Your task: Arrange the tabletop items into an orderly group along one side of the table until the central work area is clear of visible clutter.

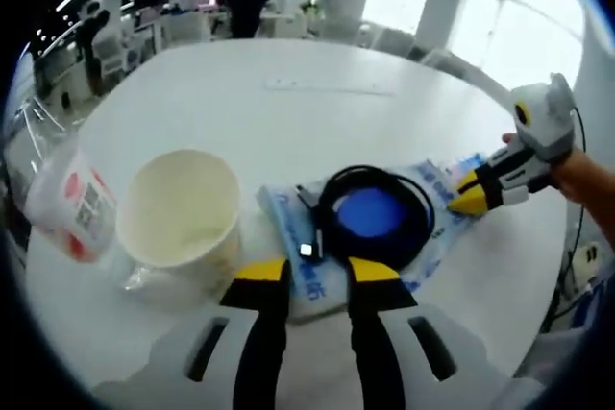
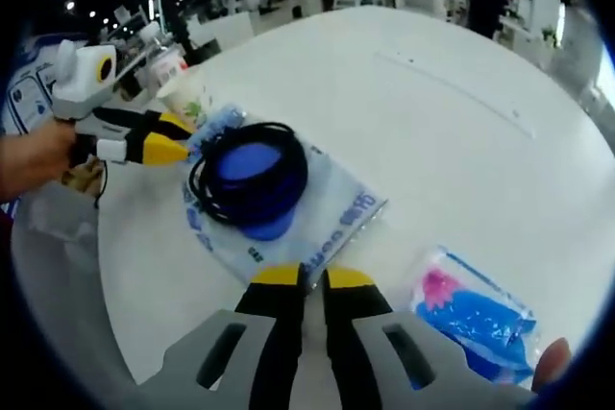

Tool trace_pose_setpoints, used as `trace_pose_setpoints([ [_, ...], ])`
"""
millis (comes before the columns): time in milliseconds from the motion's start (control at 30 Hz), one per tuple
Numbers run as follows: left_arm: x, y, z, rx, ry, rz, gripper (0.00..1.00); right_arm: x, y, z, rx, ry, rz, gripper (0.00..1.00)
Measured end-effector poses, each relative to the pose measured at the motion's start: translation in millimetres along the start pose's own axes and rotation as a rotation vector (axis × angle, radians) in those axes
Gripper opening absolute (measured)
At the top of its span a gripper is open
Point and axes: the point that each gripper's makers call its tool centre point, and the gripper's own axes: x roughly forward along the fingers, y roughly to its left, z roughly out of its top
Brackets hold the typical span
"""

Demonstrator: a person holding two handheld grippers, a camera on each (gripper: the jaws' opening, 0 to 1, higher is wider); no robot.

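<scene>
A blue-and-white plastic packet [image 1: 303,280] [image 2: 332,213] lies on the white round table [image 1: 288,103] [image 2: 432,112]. On it rests a coiled black cable [image 1: 332,189] [image 2: 288,156] around a blue disc [image 1: 373,213] [image 2: 245,162]. My left gripper [image 1: 317,271] [image 2: 178,138] stands open, its jaws either side of the packet's near edge. My right gripper [image 2: 314,277] [image 1: 459,194] is shut on the opposite edge of the packet. A cream paper cup [image 1: 183,208] [image 2: 183,93] stands upright just left of the packet in the left gripper view.
A white container with a red label [image 1: 72,204] lies beside the cup near the table's edge. A pink-and-blue packet [image 2: 471,319] lies to the right of my right gripper. Office desks and a standing person [image 1: 248,2] are beyond the table.
</scene>
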Motion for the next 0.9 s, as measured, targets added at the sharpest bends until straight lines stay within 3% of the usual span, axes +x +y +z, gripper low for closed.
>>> trace_pose_setpoints([
  [167,-4.2,-0.3,-1.1,0.006,-0.006,-0.002,0.23,-2.3,0.2,2.1,-0.016,-0.014,-0.009,0.10],
  [367,-10.3,-5.3,2.7,0.015,-0.023,-0.016,0.27,-7.8,-7.7,7.5,-0.047,-0.039,-0.059,0.25],
  [667,-13.5,-21.0,5.4,0.030,-0.034,-0.058,0.35,-18.1,-9.3,16.6,-0.073,-0.082,-0.088,0.36],
  [900,-16.5,-32.7,5.5,0.042,-0.048,-0.103,0.47,-22.2,-4.3,19.0,-0.097,-0.111,-0.086,0.50],
])
